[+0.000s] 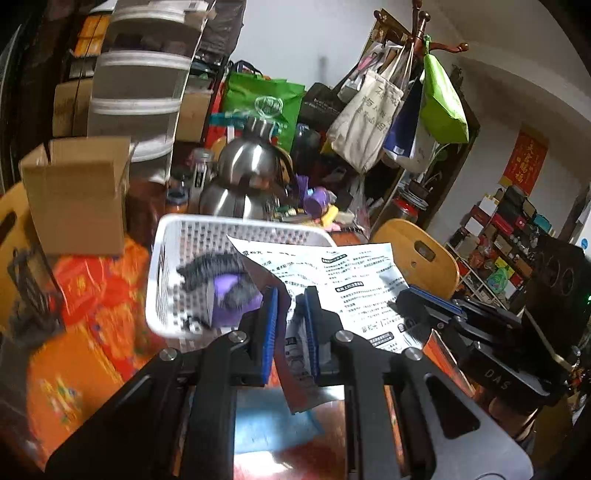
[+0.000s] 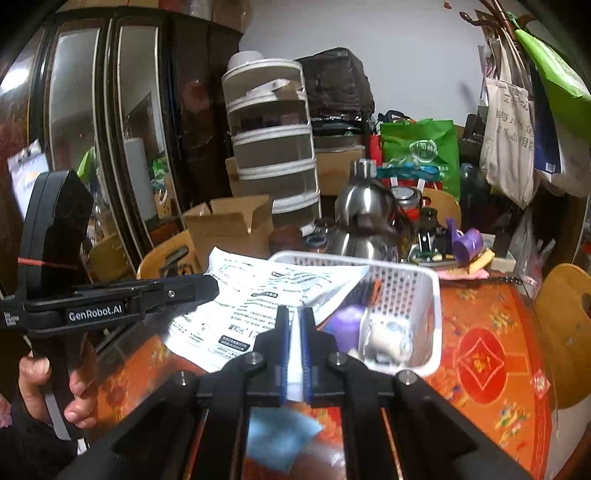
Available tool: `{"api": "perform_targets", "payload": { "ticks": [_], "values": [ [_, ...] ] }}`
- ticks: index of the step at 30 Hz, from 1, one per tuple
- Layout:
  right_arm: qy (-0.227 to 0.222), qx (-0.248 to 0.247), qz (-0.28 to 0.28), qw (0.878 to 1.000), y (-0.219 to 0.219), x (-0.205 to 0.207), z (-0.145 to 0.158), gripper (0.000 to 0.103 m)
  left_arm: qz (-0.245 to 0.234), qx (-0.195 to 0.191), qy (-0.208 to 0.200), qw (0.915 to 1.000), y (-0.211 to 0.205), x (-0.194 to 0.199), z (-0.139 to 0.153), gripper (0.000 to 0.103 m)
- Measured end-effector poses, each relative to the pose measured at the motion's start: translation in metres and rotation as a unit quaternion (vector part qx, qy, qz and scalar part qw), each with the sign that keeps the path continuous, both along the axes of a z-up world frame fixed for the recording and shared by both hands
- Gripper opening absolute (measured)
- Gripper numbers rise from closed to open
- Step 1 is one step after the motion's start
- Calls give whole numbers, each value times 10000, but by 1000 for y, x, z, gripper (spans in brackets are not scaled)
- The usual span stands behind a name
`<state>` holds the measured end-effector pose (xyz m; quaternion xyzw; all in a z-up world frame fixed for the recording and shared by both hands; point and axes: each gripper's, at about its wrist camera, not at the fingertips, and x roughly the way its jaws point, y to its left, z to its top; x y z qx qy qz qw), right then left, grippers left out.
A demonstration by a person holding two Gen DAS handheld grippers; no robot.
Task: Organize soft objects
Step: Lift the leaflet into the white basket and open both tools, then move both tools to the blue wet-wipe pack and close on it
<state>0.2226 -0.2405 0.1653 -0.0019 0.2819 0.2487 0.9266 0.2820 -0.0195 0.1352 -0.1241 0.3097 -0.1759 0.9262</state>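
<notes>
While both grippers pinch it, the printed packet (image 1: 354, 280) hangs flat in the air over the table (image 2: 491, 332), partly over the near rim of the white basket (image 1: 173, 258). Left gripper (image 1: 288, 325): blue pads nearly together, clamped on the packet's lower left edge, silver underside curling down between the jaws. Right gripper (image 2: 293, 347): pads fully closed on a white edge of the same packet. From the right wrist view the left gripper also shows side-on at left, held by a hand (image 2: 40, 384), nose at the packet's far edge.

Basket sits on the red-orange patterned tablecloth; inside it a purple soft item (image 1: 225, 291) with dark fuzzy stuff on it, plus a pale item (image 2: 388, 336), details blurred. Blue cloth (image 2: 277, 435) lies on the table below the grippers, blurred.

Behind the basket: steel kettle (image 1: 247, 173), small purple cup (image 1: 317, 203), open cardboard box (image 1: 77, 192), tiered mesh rack (image 2: 273, 147), green bag (image 1: 266, 99). Tote bags hang off a coat stand (image 1: 417, 33) at right. Wooden chair back (image 1: 417, 254) just beyond the packet.
</notes>
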Motion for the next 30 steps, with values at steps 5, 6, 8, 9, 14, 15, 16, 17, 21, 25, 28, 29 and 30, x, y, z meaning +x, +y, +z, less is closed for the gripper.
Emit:
{"api": "perform_targets", "payload": {
  "ticks": [5,6,8,9,14,15,16,17,21,25,28,29,30],
  "values": [
    [16,-18,-153,9999,-2,38,8,4,68,249,4,9997,-8,39,17,12],
    [44,-39,-170,9998,-1,46,6,4,100,309,12,9995,-10,48,17,11],
    [74,-147,-228,9996,1,63,0,4,151,374,60,9992,-12,67,13,10],
    [95,-179,-242,9995,2,70,-4,4,165,424,58,9989,-13,75,10,10],
    [252,-287,-330,9987,3,107,-30,4,182,460,298,9983,-14,120,-22,6],
    [275,-302,-335,9986,4,112,-35,3,167,437,338,9983,-15,127,-27,3],
    [256,-318,-322,9986,5,115,-39,1,177,435,365,9982,-16,133,-31,3],
    [241,-337,-297,9987,6,119,-42,1,190,449,367,9981,-17,139,-35,3],
    [189,-552,-361,9976,14,125,-54,1,307,597,497,9965,-22,154,-53,4],
    [507,-631,-486,9955,6,130,-68,9,400,674,707,9944,-12,152,-75,51],
    [697,-500,-653,9942,-7,133,-78,52,503,725,590,9944,-6,146,-83,71],
    [670,-492,-701,9941,-11,133,-79,60,466,703,619,9945,-6,146,-86,71],
    [627,-517,-751,9939,-13,132,-81,60,452,713,660,9942,-6,146,-88,71]
  ]
}}
